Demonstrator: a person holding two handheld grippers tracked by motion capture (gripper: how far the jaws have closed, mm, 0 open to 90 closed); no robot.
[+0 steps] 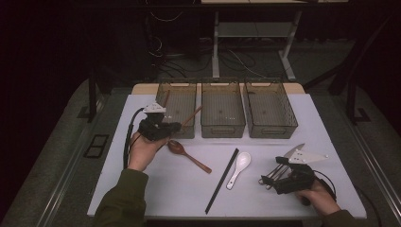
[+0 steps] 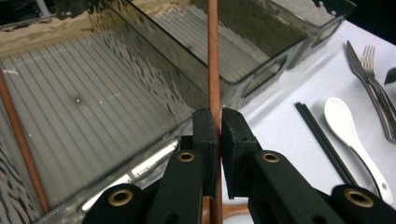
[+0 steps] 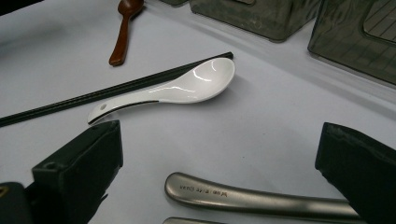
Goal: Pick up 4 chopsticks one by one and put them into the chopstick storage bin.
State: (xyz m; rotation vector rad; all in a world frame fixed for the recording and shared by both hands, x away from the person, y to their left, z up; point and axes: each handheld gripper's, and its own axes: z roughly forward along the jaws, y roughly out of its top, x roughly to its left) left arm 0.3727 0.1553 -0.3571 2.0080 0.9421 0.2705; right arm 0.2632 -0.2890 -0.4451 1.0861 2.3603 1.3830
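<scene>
the left gripper (image 1: 174, 126) is seen closed tight on a brown chopstick (image 2: 213, 60), which is held over the near rim of the left bin (image 1: 185, 106); a second brown chopstick (image 2: 18, 135) lies inside that bin. just in front of the bin a wooden spoon (image 1: 182, 150) is laid on the white table (image 1: 179, 189). further right of the bin, black chopsticks (image 1: 222, 179) and a white ceramic spoon (image 1: 239, 166) are found side by side. the right gripper (image 1: 265, 178) is held wide open, nothing gripped, its jaws set around metal cutlery handles (image 3: 261, 198). two more bins stand right of the left bin. beyond the table, a dark floor with cables is seen.
</scene>
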